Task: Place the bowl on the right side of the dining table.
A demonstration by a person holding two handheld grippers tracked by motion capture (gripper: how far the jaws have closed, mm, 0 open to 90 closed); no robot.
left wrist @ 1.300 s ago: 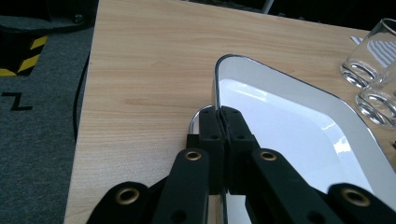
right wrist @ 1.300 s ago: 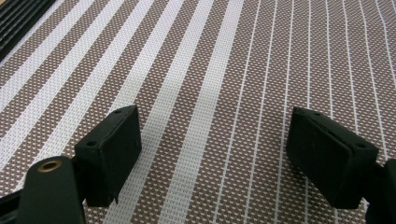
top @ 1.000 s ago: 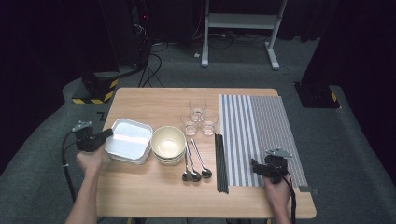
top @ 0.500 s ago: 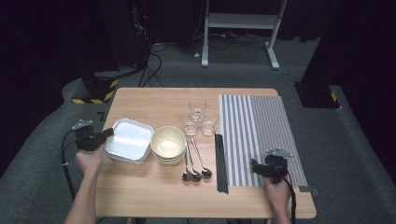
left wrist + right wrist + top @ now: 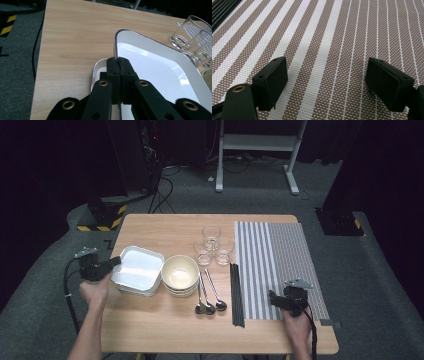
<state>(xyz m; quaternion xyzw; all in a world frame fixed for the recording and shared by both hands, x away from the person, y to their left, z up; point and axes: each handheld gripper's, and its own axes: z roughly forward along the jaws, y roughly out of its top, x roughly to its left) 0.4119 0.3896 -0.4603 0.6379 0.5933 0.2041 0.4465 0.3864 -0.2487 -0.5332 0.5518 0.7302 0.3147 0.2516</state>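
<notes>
A stack of white square plates (image 5: 142, 270) sits at the table's left. My left gripper (image 5: 116, 263) comes in from the left and is shut on the left rim of the top plate (image 5: 155, 65). In the left gripper view its jaws (image 5: 120, 62) pinch that thin rim, and a second plate's edge (image 5: 96, 67) shows underneath. My right gripper (image 5: 272, 297) rests low over the near end of the striped placemat (image 5: 280, 250). It stands open, with bare mat (image 5: 324, 30) between the pads.
Stacked cream bowls (image 5: 180, 274) stand right of the plates. Three spoons (image 5: 209, 295) and black chopsticks (image 5: 236, 292) lie between the bowls and the mat. Three clear glasses (image 5: 212, 245) cluster behind them, also seen as glasses (image 5: 190, 32) in the left gripper view.
</notes>
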